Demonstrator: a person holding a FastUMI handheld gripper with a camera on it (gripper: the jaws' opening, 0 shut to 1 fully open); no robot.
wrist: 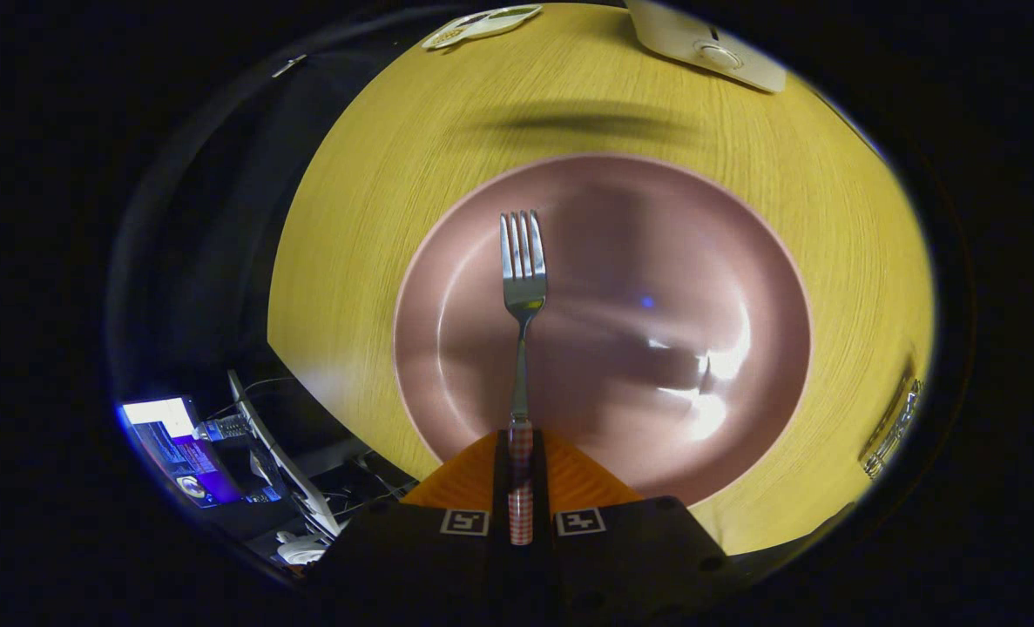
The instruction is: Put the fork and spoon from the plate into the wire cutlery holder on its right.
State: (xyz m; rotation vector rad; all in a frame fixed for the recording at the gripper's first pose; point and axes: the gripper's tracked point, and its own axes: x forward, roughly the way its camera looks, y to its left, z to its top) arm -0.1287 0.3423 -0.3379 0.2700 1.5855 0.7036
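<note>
My tongs (521, 453) are closed on the fork (522, 287): both fingers (469, 475) press against its checked handle, which runs back between them toward me. From the grip the fork points straight ahead toward twelve o'clock, the slim metal neck rising out of the fingertips and the tines at the far end. The whole fork sits over the pink plate (726, 261), whose round basin spreads beyond and to both sides of my fingers; I cannot tell whether the tines touch the plate or hang just above it. A soft shadow lies across the plate around the fork, and bright glare marks the plate at about four o'clock from the fork's neck.

The plate rests on the yellow wood-grain bench (368, 174). At about four o'clock, past the plate's rim at the bench's edge, I see a bit of wire metalwork (893, 427), too small to tell more. Well beyond the plate, at one o'clock, lies a white device (708, 43), and at eleven o'clock a pale flat object (480, 24). Off the bench at eight o'clock a lit screen (172, 435) glows among cables.
</note>
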